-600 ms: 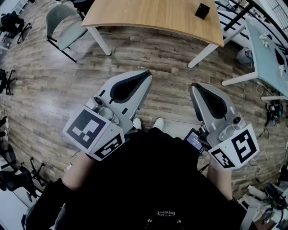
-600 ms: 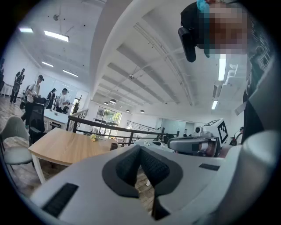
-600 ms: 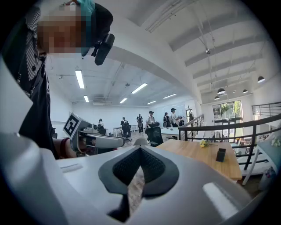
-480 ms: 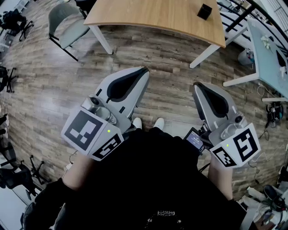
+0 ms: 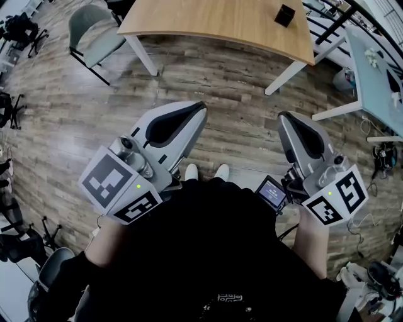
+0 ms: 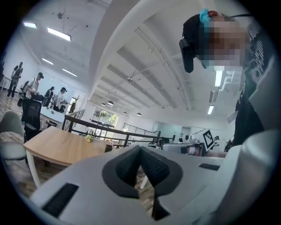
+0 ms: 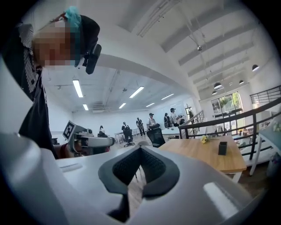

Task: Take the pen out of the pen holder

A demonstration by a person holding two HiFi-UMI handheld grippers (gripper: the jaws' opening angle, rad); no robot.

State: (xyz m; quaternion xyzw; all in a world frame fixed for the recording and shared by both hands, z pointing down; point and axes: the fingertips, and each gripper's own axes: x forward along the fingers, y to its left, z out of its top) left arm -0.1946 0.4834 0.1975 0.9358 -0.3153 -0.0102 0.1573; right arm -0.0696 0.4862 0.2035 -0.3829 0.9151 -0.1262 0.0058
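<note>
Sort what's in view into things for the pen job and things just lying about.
For the job: pen holder, wooden table under it, left gripper, right gripper, both shut and empty. Pen too small to see.
Lying about: grey chair, pale table, yellow flowers.

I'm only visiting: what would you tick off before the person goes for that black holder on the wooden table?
1. Pen holder in sight: ok. The black pen holder stands on the wooden table.
2. Pen in it: cannot tell, it is too small to make out.
3. Left gripper empty: ok, jaws together with nothing between them.
4. Right gripper empty: ok, jaws together with nothing between them.
5. Jaws ready to take a pen: not ok, both are shut.
6. Near enough: not ok. Both grippers are over the floor, short of the table.
</note>
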